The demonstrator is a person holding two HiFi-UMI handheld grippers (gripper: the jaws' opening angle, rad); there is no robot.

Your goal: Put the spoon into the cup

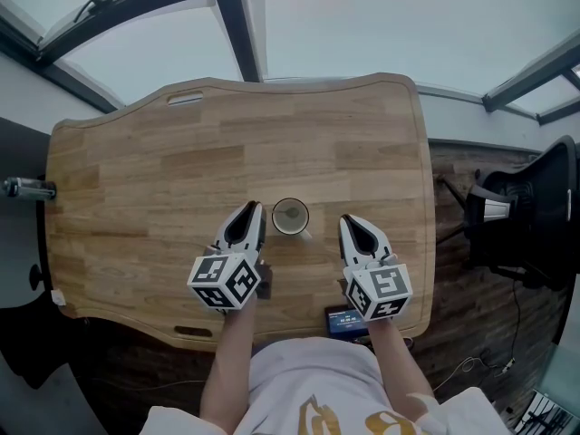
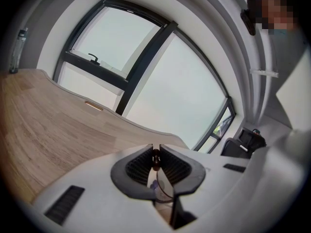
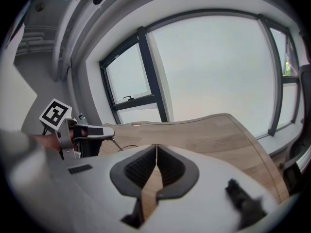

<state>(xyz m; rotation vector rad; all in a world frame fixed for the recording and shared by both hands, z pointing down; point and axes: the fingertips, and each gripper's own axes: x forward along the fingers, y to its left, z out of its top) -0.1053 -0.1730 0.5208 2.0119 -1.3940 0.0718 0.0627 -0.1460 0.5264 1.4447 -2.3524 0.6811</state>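
We see the spoon (image 2: 156, 160) pinched in our left gripper (image 1: 253, 210) at centre frame, just left of the cup (image 1: 290, 216) on the wooden surface (image 1: 136, 188), while our right gripper (image 1: 350, 222), clenched on nothing, hangs just right of it.

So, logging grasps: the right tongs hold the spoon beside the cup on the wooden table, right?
Not quite. The left tongs hold the spoon beside the cup on the wooden table, as the left gripper view shows. The right tongs are shut on nothing.
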